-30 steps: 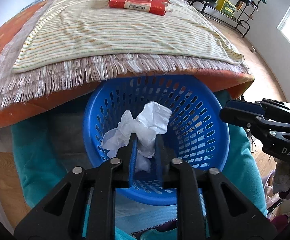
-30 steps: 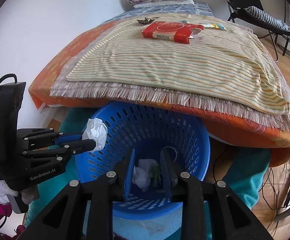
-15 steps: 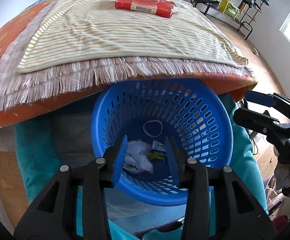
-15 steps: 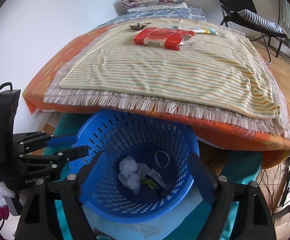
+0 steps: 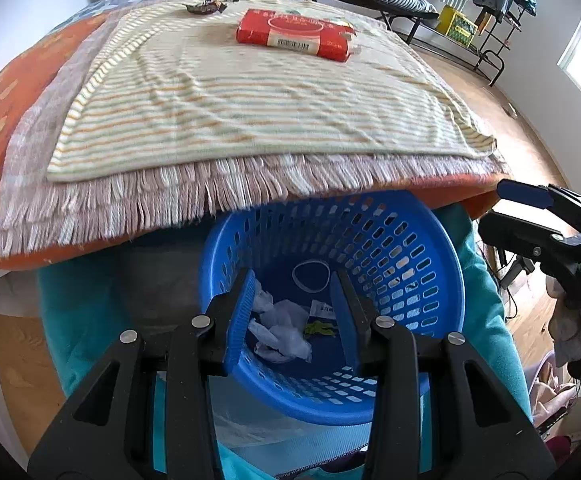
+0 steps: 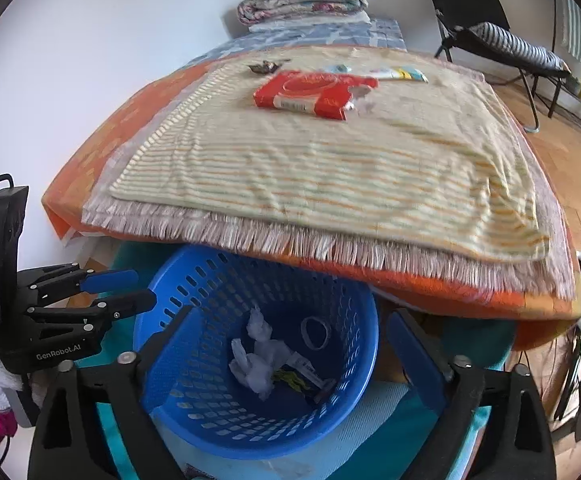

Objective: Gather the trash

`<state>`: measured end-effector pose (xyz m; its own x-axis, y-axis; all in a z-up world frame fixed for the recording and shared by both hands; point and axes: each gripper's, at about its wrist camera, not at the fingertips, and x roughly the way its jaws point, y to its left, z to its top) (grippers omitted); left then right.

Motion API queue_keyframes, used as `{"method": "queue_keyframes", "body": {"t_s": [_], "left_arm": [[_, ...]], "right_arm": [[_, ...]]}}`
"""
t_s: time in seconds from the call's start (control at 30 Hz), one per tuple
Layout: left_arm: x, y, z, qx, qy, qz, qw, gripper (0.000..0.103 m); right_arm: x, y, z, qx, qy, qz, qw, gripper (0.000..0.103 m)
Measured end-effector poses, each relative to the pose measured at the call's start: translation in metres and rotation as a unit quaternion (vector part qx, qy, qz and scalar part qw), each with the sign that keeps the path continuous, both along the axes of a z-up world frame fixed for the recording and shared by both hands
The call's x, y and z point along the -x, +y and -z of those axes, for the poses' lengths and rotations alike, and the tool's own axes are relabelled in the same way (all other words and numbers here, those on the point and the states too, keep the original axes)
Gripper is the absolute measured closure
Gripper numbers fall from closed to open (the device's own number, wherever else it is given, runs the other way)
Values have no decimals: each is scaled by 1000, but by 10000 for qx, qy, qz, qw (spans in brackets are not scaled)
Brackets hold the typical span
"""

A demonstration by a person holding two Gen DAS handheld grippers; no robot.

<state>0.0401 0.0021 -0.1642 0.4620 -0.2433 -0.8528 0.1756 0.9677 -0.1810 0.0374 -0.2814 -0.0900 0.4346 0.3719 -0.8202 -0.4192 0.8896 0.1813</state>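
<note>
Trash sits in two places, and we take them largest first. Filling the upper half of both views, the bed (image 6: 90, 168) carries a striped blanket (image 5: 250, 100). Under its fringed edge, at lower centre, stands the blue basket (image 5: 422, 280). On the blanket toward the top lies a red carton (image 6: 310, 94), with a dark wrapper (image 6: 264, 66) just beyond it and pale packets (image 6: 394, 73) near its far right. In the basket bottom we see crumpled white tissue (image 6: 256, 364), a white ring (image 6: 314, 333) and a small green scrap (image 5: 320, 328). Our left claw (image 5: 294, 316) hangs open over the basket, holding nothing; our right claw (image 6: 286, 354) is spread wide and empty.
</note>
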Motion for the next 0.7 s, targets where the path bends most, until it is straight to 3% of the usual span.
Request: {"method": "queue_keyframes", "body": {"t_s": [0.1,0.2,0.37,0.53,0.7], "left_arm": [[-6,3,-7,4,-92,-27,10000,60],[-13,8,-15,54,-201,-77,9998,50],[-31,11,-28,-59,-378,-60,9992,50],[-51,18,-42,-114,-556,-110,9983,50],[-78,29,-55,-144,-721,-222,9970,50]], "right_arm": [[-4,3,-10,113,-283,-108,9995,4],[-13,1,-19,22,-468,-167,9988,4],[-37,-2,-36,-178,-793,-149,9966,4],[-64,3,-52,-59,-1101,-263,9936,4],[-102,7,-61,-156,-1018,-332,9941,5]]}}
